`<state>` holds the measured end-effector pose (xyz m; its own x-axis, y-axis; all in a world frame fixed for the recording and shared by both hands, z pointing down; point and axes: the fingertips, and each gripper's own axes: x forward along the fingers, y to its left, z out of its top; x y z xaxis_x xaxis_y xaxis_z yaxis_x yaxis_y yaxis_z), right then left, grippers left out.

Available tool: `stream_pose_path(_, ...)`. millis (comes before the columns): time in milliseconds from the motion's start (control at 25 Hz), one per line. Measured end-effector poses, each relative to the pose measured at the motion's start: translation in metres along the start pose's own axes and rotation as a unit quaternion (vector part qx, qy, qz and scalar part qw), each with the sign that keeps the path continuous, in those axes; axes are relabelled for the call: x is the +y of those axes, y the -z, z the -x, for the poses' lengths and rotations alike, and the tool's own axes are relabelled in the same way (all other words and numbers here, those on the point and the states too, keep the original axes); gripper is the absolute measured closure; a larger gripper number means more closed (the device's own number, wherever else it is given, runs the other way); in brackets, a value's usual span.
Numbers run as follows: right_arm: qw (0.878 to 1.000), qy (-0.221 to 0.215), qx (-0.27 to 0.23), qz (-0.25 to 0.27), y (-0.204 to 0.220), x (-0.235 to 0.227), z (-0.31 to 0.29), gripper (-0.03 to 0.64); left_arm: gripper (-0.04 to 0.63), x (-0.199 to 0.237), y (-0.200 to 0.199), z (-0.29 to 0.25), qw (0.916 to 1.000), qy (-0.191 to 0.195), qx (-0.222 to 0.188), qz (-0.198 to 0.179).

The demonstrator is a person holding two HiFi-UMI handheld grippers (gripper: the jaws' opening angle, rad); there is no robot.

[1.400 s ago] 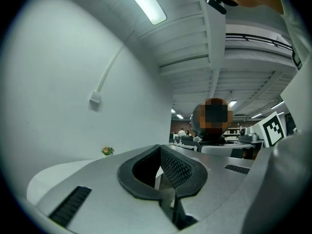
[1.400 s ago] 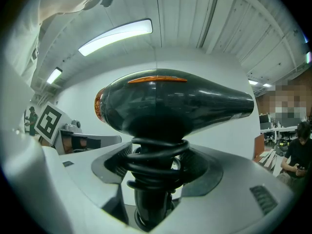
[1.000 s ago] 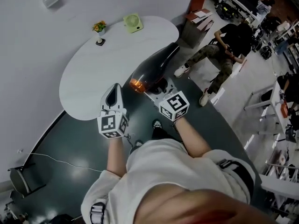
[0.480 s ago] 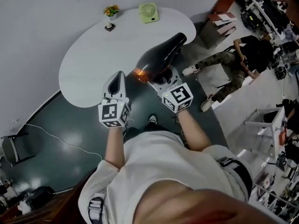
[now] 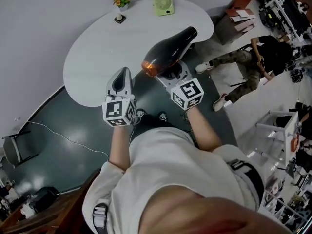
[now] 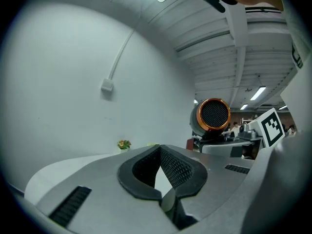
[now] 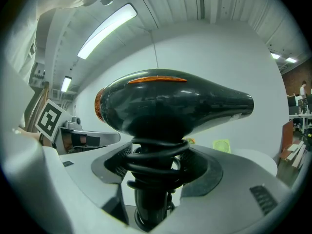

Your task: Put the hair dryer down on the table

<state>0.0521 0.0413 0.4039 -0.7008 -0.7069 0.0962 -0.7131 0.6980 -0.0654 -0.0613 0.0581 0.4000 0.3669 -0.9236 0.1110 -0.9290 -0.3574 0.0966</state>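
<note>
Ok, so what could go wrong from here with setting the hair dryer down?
1. The right gripper has its jaws clamped on the hair dryer over its coiled cord, so it could twist or slip in the grip.
2. In the head view it appears to hang near the table edge, partly over the floor. Released there, it might roll off.
3. The left gripper is shut and empty beside it, giving no support.

You have the glossy black hair dryer [image 5: 168, 50] by its upright handle, its black cord coiled round it, clamped between your right gripper's [image 5: 171, 75] jaws. Its body lies level, the orange-ringed mesh back end toward you, the nozzle pointing out over the white rounded table [image 5: 97, 57], which it does not touch.
</note>
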Motion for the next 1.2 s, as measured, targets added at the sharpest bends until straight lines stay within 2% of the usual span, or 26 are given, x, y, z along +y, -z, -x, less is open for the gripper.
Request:
stream_pose_path(240, 0.999, 0.037, 0.028, -0.028, 0.009, -0.006, -0.041, 0.322, 0.577, 0.037, 0.007, -0.021, 0.9997, 0.017, 0.014, 0.007)
stream_pose_path(640, 0.989, 0.089, 0.06, -0.101, 0.033, -0.023, -0.104, 0.322, 0.577, 0.097, 0.032, -0.045, 0.9989, 0.019, 0.042, 0.01)
stream_pose_path(920, 0.981, 0.109, 0.079, -0.137, 0.046, -0.04, -0.147, 0.322, 0.577, 0.122, 0.046, -0.076, 0.9978, 0.02, 0.062, 0.013)
stream_pose_path(1200, 0.977, 0.12, 0.101, -0.144, 0.057, -0.066, -0.177, 0.322, 0.577, 0.143, 0.05, -0.112, 0.9975, 0.013, 0.068, 0.014)
